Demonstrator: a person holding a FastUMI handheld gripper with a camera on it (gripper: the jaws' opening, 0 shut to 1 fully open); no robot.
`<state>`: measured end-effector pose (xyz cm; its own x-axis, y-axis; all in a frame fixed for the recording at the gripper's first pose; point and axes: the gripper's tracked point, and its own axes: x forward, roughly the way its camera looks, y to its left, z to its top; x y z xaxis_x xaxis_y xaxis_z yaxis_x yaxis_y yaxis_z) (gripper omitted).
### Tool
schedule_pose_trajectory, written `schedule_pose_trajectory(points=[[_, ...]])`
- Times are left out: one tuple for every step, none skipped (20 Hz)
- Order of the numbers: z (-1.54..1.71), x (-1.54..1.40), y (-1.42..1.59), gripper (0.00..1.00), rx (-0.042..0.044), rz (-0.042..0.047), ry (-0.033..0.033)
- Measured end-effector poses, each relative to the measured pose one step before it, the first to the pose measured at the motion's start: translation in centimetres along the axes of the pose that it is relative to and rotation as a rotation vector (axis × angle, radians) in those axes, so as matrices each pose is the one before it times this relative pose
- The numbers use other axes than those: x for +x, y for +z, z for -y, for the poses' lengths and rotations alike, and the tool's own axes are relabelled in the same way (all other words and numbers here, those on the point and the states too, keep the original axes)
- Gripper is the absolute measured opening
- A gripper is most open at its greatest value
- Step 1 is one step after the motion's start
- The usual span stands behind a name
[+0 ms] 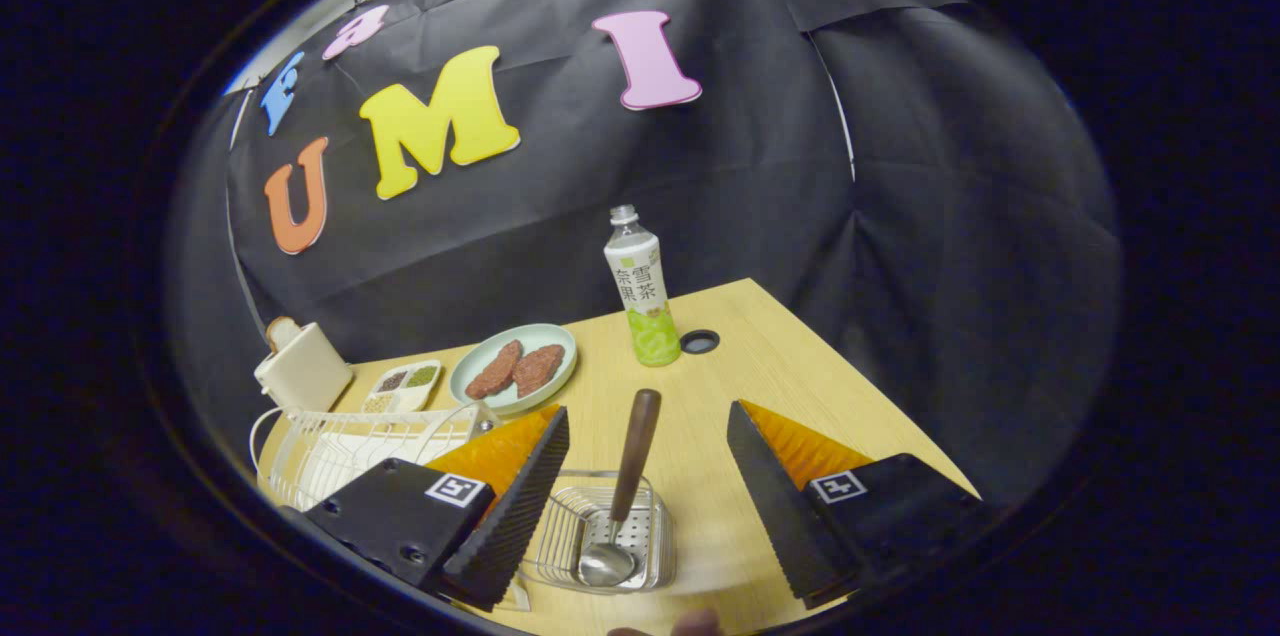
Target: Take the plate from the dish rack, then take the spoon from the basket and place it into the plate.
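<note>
My gripper (648,426) is wide open and holds nothing. Between my fingers lies one spoon (622,506) in the wire basket (655,541), handle up. One dish rack (350,446) stands beside it. Beyond are one plate (480,366) with two brown pieces (515,369), one bottle (640,291), and one seasoning tray (402,386).

The gripper (648,476) has two wedge-shaped fingers (510,516) with ribbed inner faces; each black mount carries a square black-and-white marker; small screws dot the left mount.
</note>
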<state>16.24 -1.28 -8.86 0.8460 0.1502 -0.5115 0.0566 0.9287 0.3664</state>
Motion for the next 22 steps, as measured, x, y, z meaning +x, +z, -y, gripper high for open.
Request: schedule_pose_trajectory(points=[[-0.008, 0.416, -0.231, 1.0, 0.01102, -0.01186, 0.00272], [0.026, 0.304, -0.087, 1.0, 0.00735, -0.01105, 0.00095], [0.069, 0.547, -0.241, 0.98, 0.00316, -0.01322, 0.00533], [-0.113, 0.24, -0.05, 0.95, 0.0052, -0.00588, 0.00947], [-0.097, 0.061, 0.029, 0.9, 0.00632, -0.00274, 0.00575], [0.12, 0.113, 0.066, 0.88, 0.00899, 0.00135, -0.0012], [-0.119, 0.07, 0.168, 0.81, 0.01127, 0.00231, 0.00853], [-0.057, -0.018, 0.034, 0.73, 0.00739, -0.00311, 0.00534], [-0.211, 0.078, -0.079, 0.65, -0.00026, -0.00597, 0.00777], [-0.045, -0.155, -0.118, 0.6, -0.00214, -0.00951, 0.00319], [-0.044, -0.03, -0.047, 0.52, 0.00091, -0.00049, 0.00049], [0.025, -0.478, 0.267, 0.44, 0.00956, 0.00625, -0.00487], [-0.155, -0.454, 0.164, 0.36, 0.01095, 0.00797, 0.00073], [-0.251, -0.608, -0.035, 0.28, 0.00692, 0.00367, 0.0085], [-0.169, -0.188, 0.09, 0.2, 0.00499, 0.00646, 0.00229], [-0.104, -0.579, 0.244, 0.18, 0.00225, 0.01202, -0.00527], [-0.057, -0.298, 0.208, 0.17, 0.00133, 0.01445, -0.00427], [-0.269, -0.73, 0.409, 0.16, 0.0041, 0.01592, 0.00193], [-0.241, -0.655, 0.296, 0.15, 0.0052, 0.01557, 0.0014], [-0.336, -0.575, 0.523, 0.14, -0.00072, 0.0177, 0.00115], [-0.185, -0.605, 0.482, 0.14, -0.00447, 0.02307, -0.00136], [-0.128, -0.659, 0.7, 0.13, -0.00641, 0.02966, -0.00608]])
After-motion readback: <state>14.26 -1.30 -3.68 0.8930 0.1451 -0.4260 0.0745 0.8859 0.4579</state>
